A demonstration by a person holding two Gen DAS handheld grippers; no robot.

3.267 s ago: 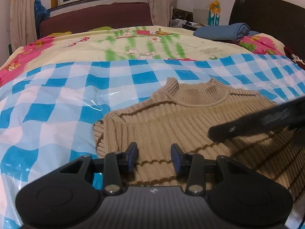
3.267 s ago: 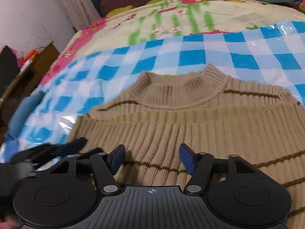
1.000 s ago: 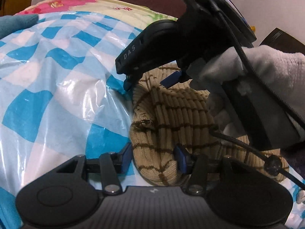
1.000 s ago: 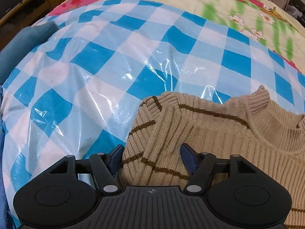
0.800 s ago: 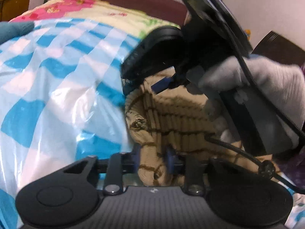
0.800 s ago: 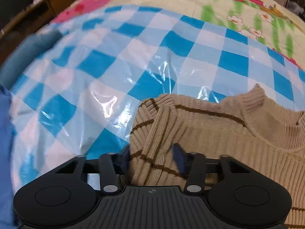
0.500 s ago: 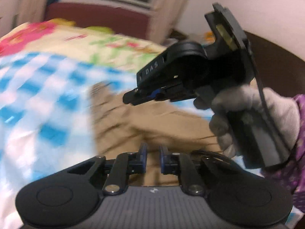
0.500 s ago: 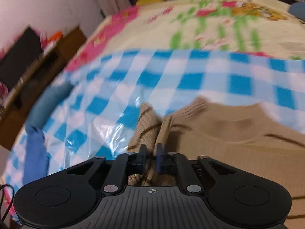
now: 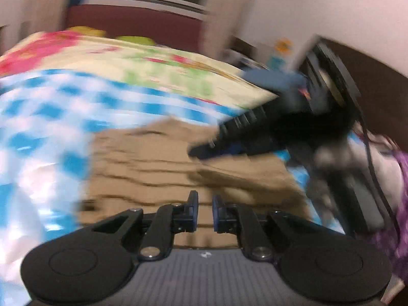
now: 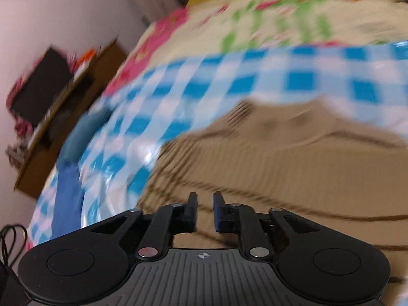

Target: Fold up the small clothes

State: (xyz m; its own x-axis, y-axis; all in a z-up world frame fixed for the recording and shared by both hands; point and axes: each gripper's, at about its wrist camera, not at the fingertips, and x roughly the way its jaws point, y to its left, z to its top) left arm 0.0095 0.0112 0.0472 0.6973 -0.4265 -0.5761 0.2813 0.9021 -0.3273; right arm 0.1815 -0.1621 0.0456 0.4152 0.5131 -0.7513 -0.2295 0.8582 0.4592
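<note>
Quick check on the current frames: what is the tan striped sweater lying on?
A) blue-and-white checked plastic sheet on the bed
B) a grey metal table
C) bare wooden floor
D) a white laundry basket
A: the tan sweater lies spread on the blue-and-white checked sheet, which covers the floral bedspread; the left wrist view shows the same, blurred by motion.

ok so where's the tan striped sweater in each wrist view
Left wrist: the sweater fills the lower middle of the picture, just beyond the left gripper, with the right gripper over its right part.
Right wrist: it spreads over the lower right, beyond the right gripper.
Shared landmark: the blue and white checked sheet that it lies on, seen to the sweater's left and behind it in both views.
</note>
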